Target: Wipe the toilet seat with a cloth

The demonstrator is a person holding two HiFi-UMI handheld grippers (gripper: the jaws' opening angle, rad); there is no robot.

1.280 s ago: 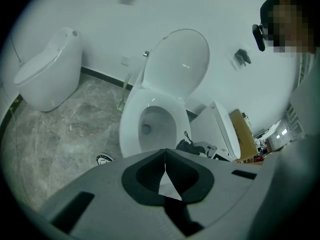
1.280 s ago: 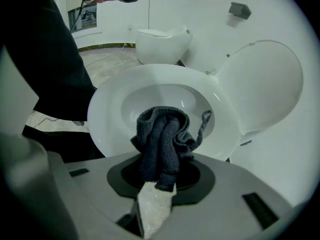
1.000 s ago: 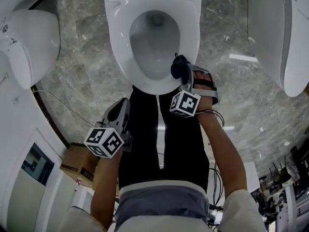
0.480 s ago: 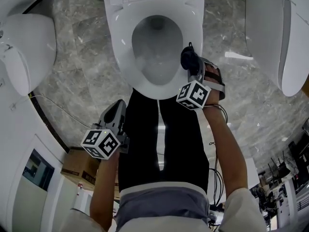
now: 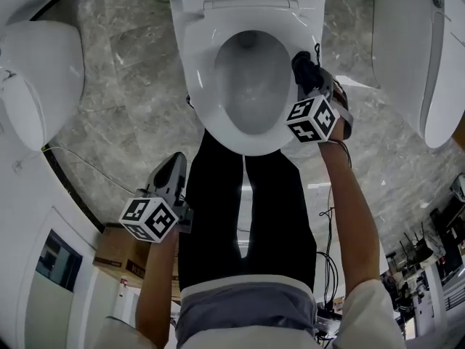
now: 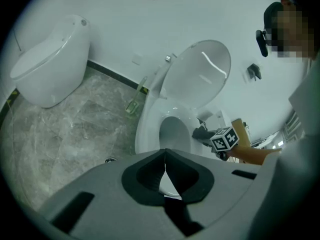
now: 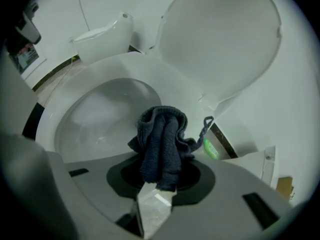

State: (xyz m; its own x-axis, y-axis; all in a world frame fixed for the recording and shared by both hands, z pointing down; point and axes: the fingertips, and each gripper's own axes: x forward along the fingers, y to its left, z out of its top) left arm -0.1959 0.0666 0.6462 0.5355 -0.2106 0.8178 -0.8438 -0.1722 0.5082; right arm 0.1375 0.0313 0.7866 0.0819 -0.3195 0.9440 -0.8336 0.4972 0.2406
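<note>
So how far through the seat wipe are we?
Done: the lid is up and the right gripper is shut on the cloth. In hand: the cloth is at the seat's right side. Left: probably the seat's left side; the frames don't show what is already wiped. The left gripper hangs shut and empty.

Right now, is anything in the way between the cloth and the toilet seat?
No, nothing visible. The right gripper holds the cloth just over the toilet seat rim, and the lid is up.
</note>
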